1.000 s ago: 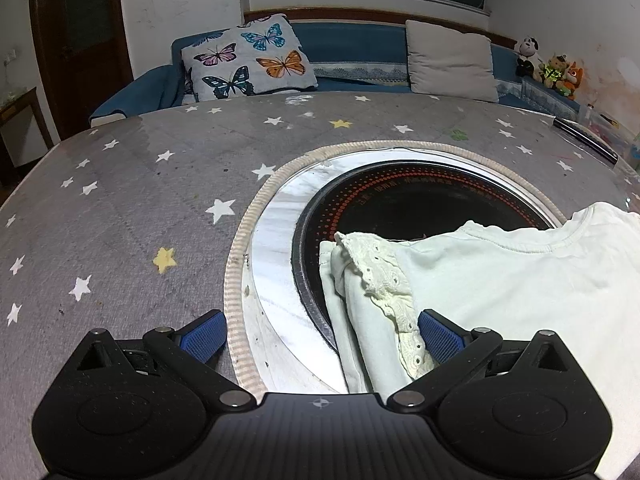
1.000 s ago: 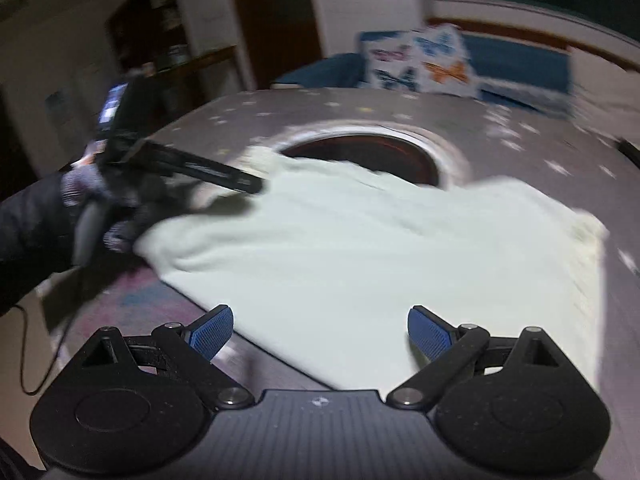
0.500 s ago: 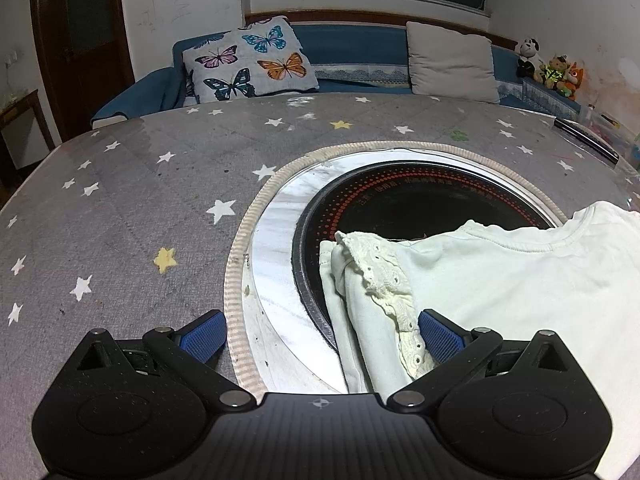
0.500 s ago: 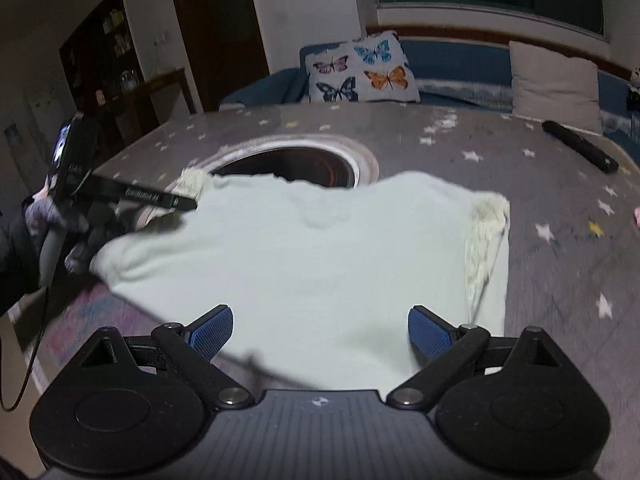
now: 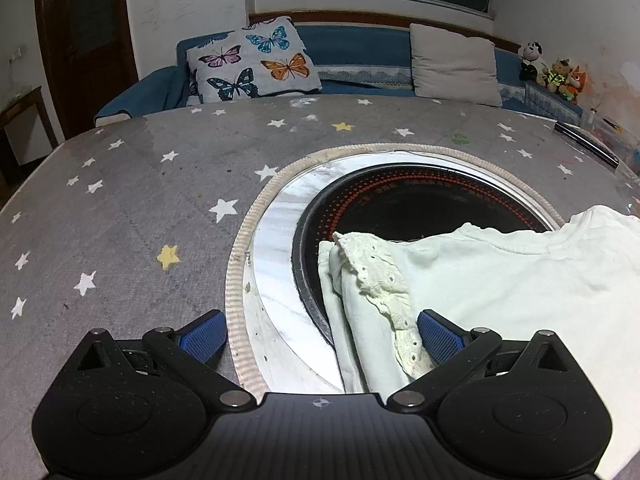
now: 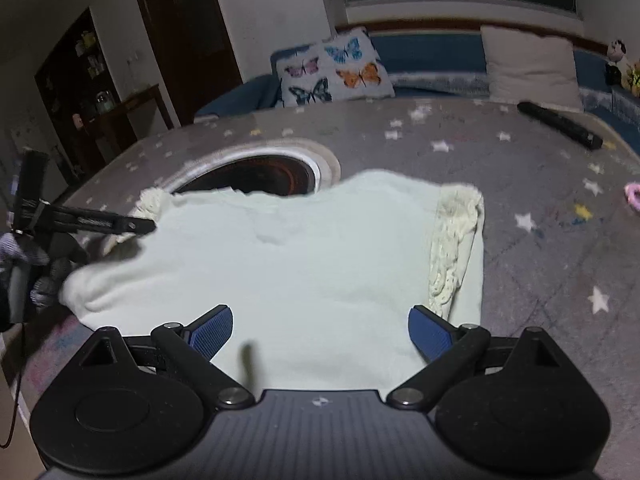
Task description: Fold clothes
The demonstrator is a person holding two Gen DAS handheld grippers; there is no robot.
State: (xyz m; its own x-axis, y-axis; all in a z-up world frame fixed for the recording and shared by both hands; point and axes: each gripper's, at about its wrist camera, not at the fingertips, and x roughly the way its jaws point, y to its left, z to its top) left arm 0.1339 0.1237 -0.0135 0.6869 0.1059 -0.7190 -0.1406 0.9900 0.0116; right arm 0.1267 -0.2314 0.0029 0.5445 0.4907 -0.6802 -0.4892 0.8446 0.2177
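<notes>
Left wrist view. The left gripper (image 5: 320, 332) rests low at the near edge of the table (image 5: 132, 208), its blue-padded fingers (image 5: 202, 336) spread wide and gripping nothing. A pale cream shirt (image 5: 520, 280) lies to the right, partly over the round cooktop (image 5: 420, 208) set into the table's middle. The shirt's left side is turned inward, so that a lace-trimmed sleeve (image 5: 384, 280) lies on top along the folded edge. The right-hand finger sits against this lace edge; the left-hand finger lies over the star-printed tablecloth. Whether the pad presses the cloth cannot be told. Butterfly cushions (image 5: 256, 64) stand on the sofa behind.

Right wrist view. The right gripper (image 6: 320, 332) hovers above the shirt's (image 6: 300, 272) near hem, fingers (image 6: 212, 328) likewise wide apart and empty. The shirt lies flat across the table (image 6: 540, 248); its right sleeve (image 6: 452, 248) is also folded inward, lace trim uppermost. At far left the other gripper (image 6: 132, 224), held in a gloved hand (image 6: 44, 284), reaches to the shirt's opposite edge. A dark remote (image 6: 560, 124) and a pink object (image 6: 634, 196) lie well apart from the garment.

Progress. Both side folds appear made, leaving a long rectangle. Judged remaining: folding hem toward collar, probably once or twice, then squaring up. The task seems roughly at its midpoint.
</notes>
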